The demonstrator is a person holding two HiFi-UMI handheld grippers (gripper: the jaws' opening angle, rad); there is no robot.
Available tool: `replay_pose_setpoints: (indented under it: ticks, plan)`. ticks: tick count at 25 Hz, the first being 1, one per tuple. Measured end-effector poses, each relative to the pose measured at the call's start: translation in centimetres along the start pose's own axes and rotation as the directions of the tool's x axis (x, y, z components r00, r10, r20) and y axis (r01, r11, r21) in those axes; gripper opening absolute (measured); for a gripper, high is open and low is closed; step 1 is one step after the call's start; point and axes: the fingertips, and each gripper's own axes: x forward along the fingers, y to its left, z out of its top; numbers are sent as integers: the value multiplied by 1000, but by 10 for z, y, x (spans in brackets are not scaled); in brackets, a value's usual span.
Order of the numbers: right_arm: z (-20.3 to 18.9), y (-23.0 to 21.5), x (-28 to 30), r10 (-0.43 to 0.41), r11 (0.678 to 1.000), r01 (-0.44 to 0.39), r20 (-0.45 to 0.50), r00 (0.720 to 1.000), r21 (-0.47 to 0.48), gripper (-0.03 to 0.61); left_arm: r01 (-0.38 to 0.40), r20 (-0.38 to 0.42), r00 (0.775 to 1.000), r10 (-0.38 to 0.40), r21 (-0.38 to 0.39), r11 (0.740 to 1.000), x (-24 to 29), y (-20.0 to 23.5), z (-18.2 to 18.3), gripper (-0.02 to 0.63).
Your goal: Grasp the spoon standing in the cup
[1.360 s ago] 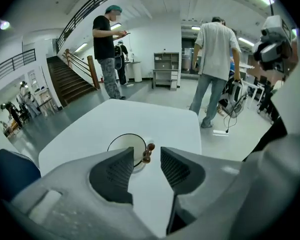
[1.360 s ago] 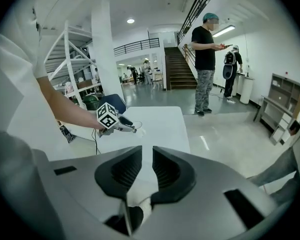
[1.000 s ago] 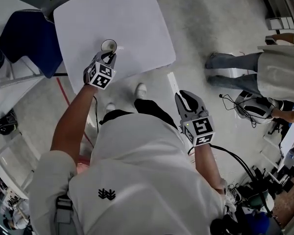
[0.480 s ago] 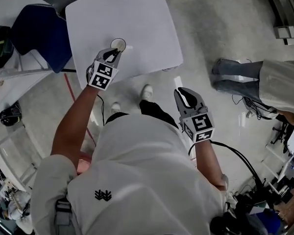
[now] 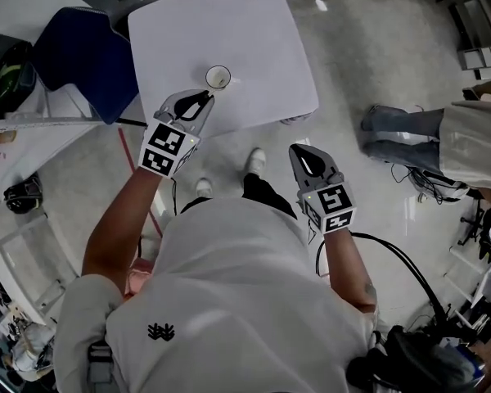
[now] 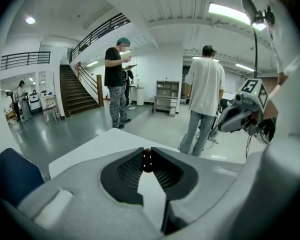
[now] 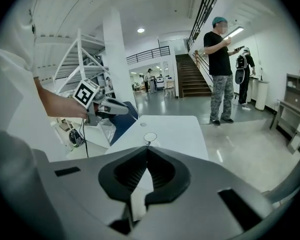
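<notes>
A small white cup (image 5: pixel 218 77) stands near the front edge of the white table (image 5: pixel 254 31) and looks empty from above. My left gripper (image 5: pixel 205 97) hovers just short of it, towards me and apart from it. Its jaws pinch a small dark-brown piece (image 6: pixel 146 159) at their tips, which looks like the end of the spoon; the rest of the spoon is hidden. The right gripper view shows the cup (image 7: pixel 150 136) and the left gripper (image 7: pixel 121 112) off to its left. My right gripper (image 5: pixel 299 151) hangs over the floor to the right of the table, shut and empty.
A dark blue chair (image 5: pixel 75 56) stands at the table's left. One person (image 5: pixel 417 125) stands on the floor to the right, and two more (image 6: pixel 117 79) (image 6: pixel 205 91) stand beyond the table. Cables (image 5: pixel 409 268) lie on the floor at lower right.
My left gripper was at the cup's mouth; it now sits back from the cup, towards me. The right gripper has barely moved.
</notes>
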Motion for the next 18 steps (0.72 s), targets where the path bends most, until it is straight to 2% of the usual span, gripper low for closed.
replay_pose_setpoints:
  ticks: [3, 8, 12, 18]
  plan:
    - [9, 23, 6, -3, 1000, 3, 10, 1000, -24, 9, 45, 35, 998, -45, -3, 999, -34, -9, 13, 52]
    - [16, 67, 13, -4, 999, 6, 32, 999, -40, 9, 113, 58, 992, -112, -10, 994, -95, -23, 13, 52]
    - [21, 99, 11, -10, 998, 12, 31, 999, -58, 9, 136, 82, 988, -134, -25, 990, -142, -30, 14, 52]
    - [21, 145, 10, -35, 997, 38, 36, 999, -67, 9, 166, 113, 980, -164, -6, 986, -205, -40, 9, 52]
